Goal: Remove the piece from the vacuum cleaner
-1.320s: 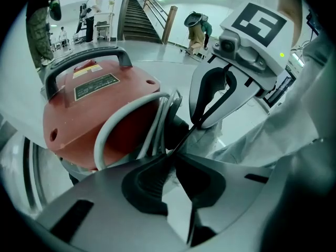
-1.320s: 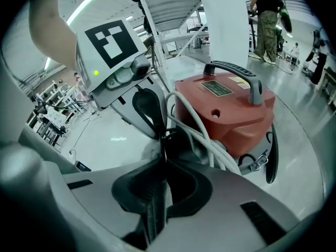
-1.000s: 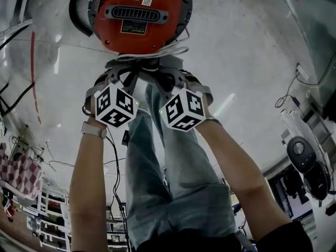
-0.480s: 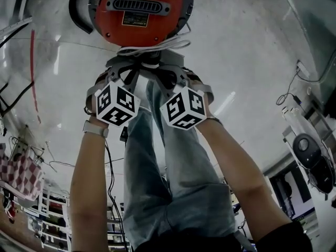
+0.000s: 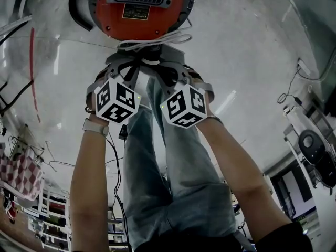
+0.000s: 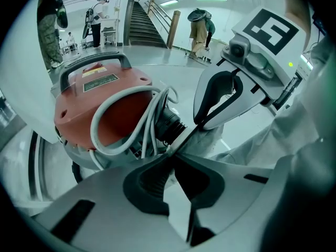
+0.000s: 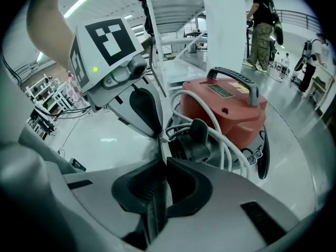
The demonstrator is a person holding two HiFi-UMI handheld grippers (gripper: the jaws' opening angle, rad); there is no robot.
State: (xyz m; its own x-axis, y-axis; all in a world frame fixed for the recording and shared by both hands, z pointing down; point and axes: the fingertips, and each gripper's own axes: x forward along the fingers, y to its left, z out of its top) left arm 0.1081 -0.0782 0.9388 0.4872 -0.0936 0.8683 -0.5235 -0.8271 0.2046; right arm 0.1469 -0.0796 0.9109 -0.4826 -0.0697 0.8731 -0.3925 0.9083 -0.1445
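The red vacuum cleaner (image 5: 139,14) stands on the floor at the top of the head view, with a white cord (image 5: 157,40) looped around it. A black round socket (image 6: 170,125) sticks out of its side toward me. Both grippers sit tip to tip just in front of it. My left gripper (image 6: 172,154) is shut, and a thin pale strip (image 6: 184,138) runs from its tips to the right gripper (image 6: 197,124). In the right gripper view, that gripper (image 7: 161,159) is shut on the same thin strip, close to the socket (image 7: 191,140).
My legs in jeans (image 5: 168,182) are directly below the grippers. Cables trail along the floor at the left (image 5: 16,96). A round machine (image 5: 315,146) stands at the right. People (image 7: 262,30) and a staircase (image 6: 139,28) are far behind the vacuum.
The vacuum and both grippers have slid a little toward the top of the head view. The grippers stay pressed together in front of the vacuum.
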